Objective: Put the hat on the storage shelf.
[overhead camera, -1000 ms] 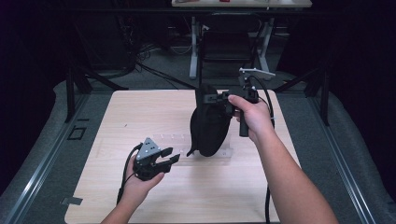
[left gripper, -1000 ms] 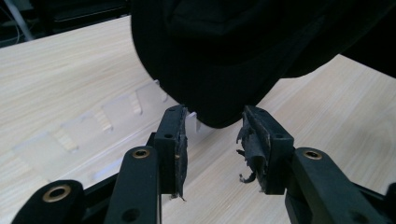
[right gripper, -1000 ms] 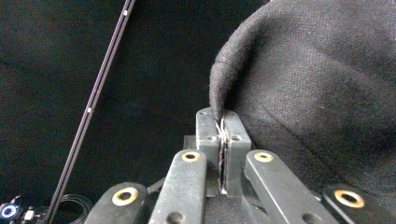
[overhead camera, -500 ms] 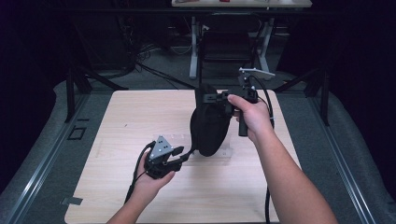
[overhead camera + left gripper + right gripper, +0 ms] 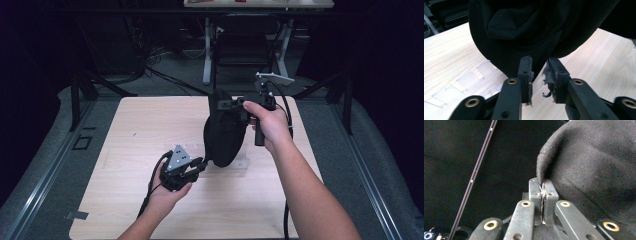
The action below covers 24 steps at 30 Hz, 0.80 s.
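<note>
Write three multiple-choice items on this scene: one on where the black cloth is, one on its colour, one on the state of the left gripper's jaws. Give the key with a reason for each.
1. Where is the black cloth?
A. Flat on the floor
B. Hanging from the right gripper over the table
C. Folded in the left hand

2. What colour is the cloth?
A. Black
B. White
C. Red

3. How do the left gripper's jaws stand?
A. Shut on the cloth
B. Shut on nothing
C. Open, at the cloth's lower edge

Key: B, the high view shows the cloth hanging from the raised right gripper, whose jaws pinch its edge in the right gripper view. A, it is black in all three views. C, the left gripper view shows a gap between the jaws, with the cloth's lower tip at that gap.
</note>
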{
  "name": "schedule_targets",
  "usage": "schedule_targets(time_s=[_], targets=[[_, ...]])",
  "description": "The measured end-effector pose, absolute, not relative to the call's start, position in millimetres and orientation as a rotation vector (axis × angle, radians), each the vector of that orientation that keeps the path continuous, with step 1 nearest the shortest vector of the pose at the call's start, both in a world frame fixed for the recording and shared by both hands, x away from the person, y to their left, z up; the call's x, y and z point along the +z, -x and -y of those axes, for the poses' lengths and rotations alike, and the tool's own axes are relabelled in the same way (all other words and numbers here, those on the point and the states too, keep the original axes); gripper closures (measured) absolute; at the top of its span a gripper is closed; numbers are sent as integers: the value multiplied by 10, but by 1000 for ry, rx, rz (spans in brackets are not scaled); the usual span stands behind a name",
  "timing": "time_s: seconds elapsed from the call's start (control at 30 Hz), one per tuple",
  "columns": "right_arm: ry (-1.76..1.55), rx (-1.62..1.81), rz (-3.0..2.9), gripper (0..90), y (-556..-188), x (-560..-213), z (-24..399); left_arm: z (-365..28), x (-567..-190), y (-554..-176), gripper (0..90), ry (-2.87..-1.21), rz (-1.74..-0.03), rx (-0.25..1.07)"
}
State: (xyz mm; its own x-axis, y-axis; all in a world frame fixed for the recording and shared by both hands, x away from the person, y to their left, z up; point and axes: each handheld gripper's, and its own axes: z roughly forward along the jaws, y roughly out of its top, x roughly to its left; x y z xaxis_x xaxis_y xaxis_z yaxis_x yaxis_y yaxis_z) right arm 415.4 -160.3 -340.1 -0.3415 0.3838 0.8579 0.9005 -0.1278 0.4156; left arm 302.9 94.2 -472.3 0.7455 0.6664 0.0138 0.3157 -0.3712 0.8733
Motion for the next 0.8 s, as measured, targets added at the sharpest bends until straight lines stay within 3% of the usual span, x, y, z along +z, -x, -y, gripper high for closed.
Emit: schedule_targets(time_s=[0.8], targets=[[1389,-1531,1708,813,-4031,-3238,1682,-974,-4771,-2989,835,-2000,-695,527]])
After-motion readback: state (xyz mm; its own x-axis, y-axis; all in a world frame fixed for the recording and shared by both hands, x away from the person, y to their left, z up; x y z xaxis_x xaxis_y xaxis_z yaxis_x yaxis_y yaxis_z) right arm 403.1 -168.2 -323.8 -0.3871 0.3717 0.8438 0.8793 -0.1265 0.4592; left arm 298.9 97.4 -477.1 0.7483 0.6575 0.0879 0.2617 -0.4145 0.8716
